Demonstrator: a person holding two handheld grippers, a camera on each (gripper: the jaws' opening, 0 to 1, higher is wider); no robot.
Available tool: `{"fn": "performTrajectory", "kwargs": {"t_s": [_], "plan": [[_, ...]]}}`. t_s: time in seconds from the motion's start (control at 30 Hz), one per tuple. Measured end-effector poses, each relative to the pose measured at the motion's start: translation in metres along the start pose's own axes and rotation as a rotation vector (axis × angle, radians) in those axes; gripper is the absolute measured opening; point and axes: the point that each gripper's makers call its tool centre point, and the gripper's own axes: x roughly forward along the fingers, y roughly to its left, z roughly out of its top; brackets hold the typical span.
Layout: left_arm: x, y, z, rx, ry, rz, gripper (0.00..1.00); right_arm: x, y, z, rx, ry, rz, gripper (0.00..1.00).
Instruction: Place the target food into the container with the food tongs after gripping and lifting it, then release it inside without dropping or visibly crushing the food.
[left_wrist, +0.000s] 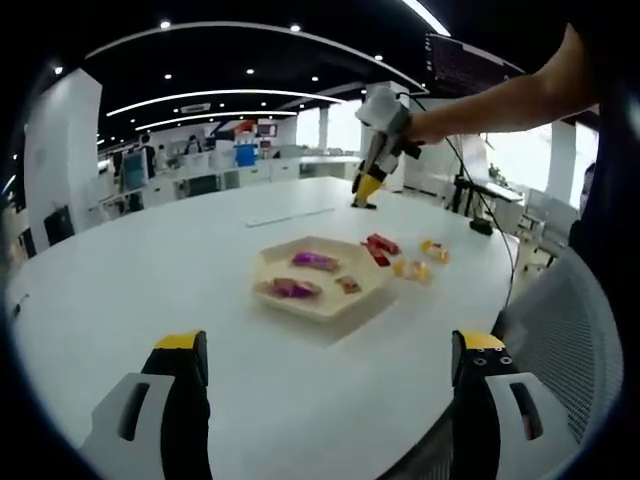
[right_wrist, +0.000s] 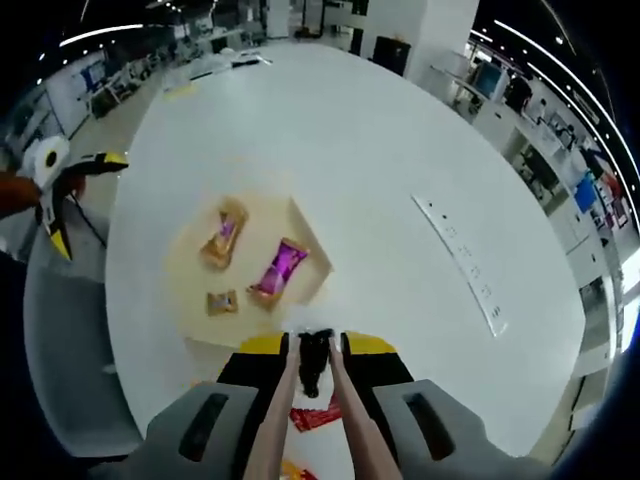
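Snacks, wrapped: red packet (right_wrist: 312, 417) just beside tray (right_wrist: 190, 290), below tongs (right_wrist: 315, 420) clamped in right gripper (right_wrist: 316, 352); left gripper (left_wrist: 325, 375) spread apart; likely light, crinkly, slippery (best pinched gently across middle).

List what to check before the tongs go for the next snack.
1. Right claw shut on the tongs: ok, both tong arms run between its jaws.
2. Tong tips free of food: cannot tell; something dark sits between them.
3. Room in the tray: ok, three snacks inside, with bare floor left.
4. Snacks left to pick: ok, a red snack lies on the table beside the tray.
5. Left claw out of the way: ok, open, short of the tray.
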Motion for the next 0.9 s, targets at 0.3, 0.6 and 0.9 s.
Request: {"fn": "performTrajectory", "kwargs": {"t_s": [0.3, 0.6, 0.9], "plan": [[0.002, -0.005, -0.004, 0.028, 0.019, -0.018, 0.98, 0.015, 0.020, 0.028, -0.025, -0.024, 0.031, 0.20], [0.002, -0.004, -0.005, 0.033, 0.026, -0.010, 0.98, 0.025, 0.039, 0.051, -0.041, -0.045, 0.068, 0.20], [0.003, -0.005, -0.006, 0.031, 0.034, -0.009, 0.98, 0.030, 0.044, 0.055, -0.058, -0.038, 0.082, 0.17]]}}
